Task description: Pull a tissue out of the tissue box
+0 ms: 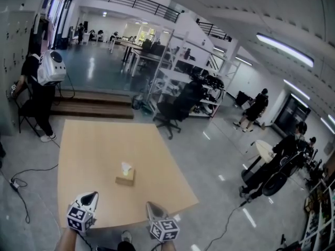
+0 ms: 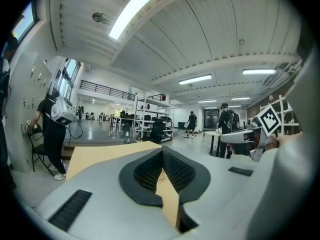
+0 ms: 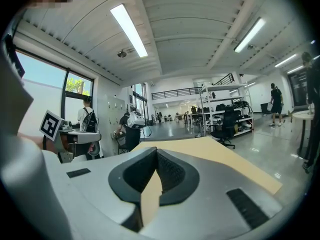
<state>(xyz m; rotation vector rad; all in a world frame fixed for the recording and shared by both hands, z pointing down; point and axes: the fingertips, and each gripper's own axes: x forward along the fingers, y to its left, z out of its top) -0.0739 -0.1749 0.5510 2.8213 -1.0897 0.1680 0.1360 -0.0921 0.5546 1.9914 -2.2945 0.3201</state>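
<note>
**Grippers shut and empty at the near edge, tissue box untouched mid-worktop**

Left gripper [image 1: 92, 195] and right gripper [image 1: 149, 206] hang side by side over the near edge of the worktop [image 1: 99, 140], both pointing away from the person. Their marker cubes sit closest to the head camera. In the left gripper view the jaws meet at their tips. The dark ribbed pads [image 2: 177, 171] splay only toward the camera, and bare tan worktop shows through that wedge. The right gripper view shows the same thing: tips together, nothing between them, only worktop in the gap. Each gripper view also catches the other gripper's marker cube at its edge.

Ahead of both grippers, roughly on the line between them and well apart from either, the tissue box [image 1: 125, 180] stands on the worktop. It is a small tan box, a little nearer the right edge than the left. A white tissue [image 1: 126, 167] pokes up out of its top. Nothing touches it.

A dark cable [image 1: 23, 184] trails over the grey floor to the left of the worktop. Beyond the far right corner stands a black office chair [image 1: 168, 114]. Past the far edge run low wooden steps [image 1: 94, 104]. A person [image 1: 41, 95] wearing a white backpack [image 1: 51, 67] stands at the far left by the wall. White shelving racks [image 1: 180, 72] rise farther back. More people in dark clothes stand far off on the right, across the floor.
</note>
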